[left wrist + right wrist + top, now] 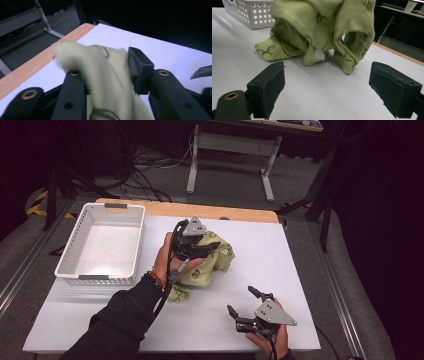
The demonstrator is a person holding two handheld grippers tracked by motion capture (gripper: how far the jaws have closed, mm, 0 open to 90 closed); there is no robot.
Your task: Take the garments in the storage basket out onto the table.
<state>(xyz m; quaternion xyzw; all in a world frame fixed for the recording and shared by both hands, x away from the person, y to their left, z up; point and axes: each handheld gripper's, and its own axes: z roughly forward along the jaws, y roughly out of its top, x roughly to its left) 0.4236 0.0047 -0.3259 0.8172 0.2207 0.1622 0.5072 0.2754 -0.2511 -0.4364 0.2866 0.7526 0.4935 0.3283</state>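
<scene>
Bench (pixel 280 265): we keep the green garment (pixel 212 257) bunched mid-surface, well right of the white basket (pixel 75 245).
Garment: lift slowly so trailing folds clear the basket rim.
Left hand-held gripper (pixel 202 245): clamped on the cloth.
Right hand-held gripper (pixel 242 302): jaws apart, near the hem, ready to gather slack.

One garment, one basket, two hand-held grippers on one surface.

There was a single crumpled pale green cloth garment with dark printed figures (pixel 207 260), one white perforated plastic basket (pixel 75 240), and one white-topped surface with a wooden far edge (pixel 280 265) that carried both. Two hand-held grippers were counted, the left hand-held gripper (pixel 212 247) and the right hand-held gripper (pixel 242 302), each with two black jaws and one grey three-cornered plate. Two hands held them, one apiece.
</scene>
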